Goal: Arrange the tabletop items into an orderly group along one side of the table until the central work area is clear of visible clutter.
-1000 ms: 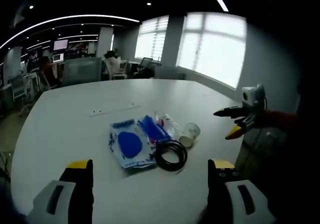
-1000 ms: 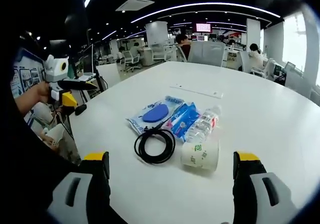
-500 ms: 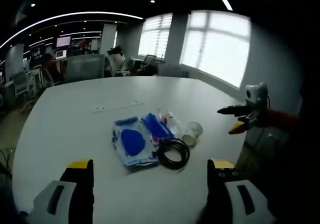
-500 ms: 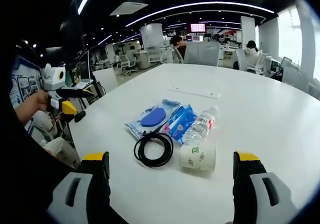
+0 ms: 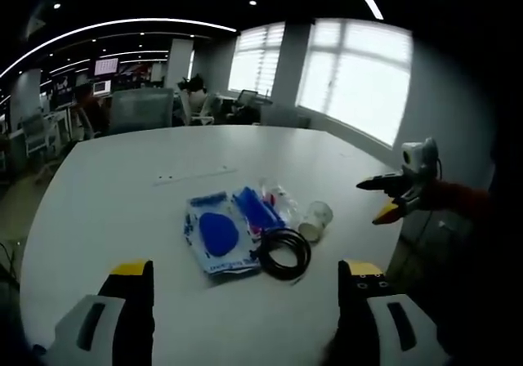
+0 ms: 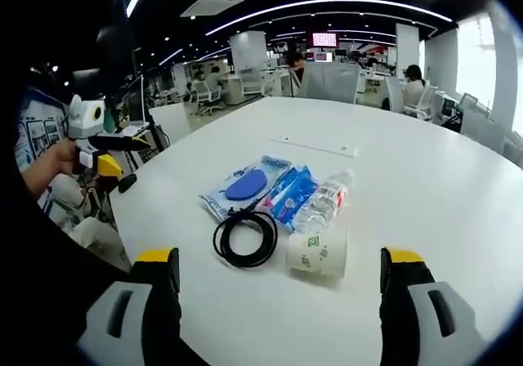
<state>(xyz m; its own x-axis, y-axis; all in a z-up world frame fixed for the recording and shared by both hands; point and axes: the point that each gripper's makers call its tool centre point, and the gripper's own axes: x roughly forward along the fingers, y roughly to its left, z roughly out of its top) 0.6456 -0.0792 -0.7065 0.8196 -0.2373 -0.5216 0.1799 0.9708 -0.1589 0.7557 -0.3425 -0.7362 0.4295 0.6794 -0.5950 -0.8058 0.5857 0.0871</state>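
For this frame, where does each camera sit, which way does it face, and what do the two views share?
Left gripper view: rides the left gripper, facing across the white table toward the windows; its open jaws rise at the bottom, the right gripper enters at right.
Right gripper view: rides the right gripper, facing the office; open jaws below, the left gripper in a hand at left.
Shared: the black cable coil, paper cup, water bottle and blue packets.

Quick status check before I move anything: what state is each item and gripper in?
Cup: lying on its side.
Bottle: lying flat, cap on.
Cable: coiled.
Blue packs: flat, side by side.
Left gripper: open, holding nothing.
Right gripper: open, holding nothing.
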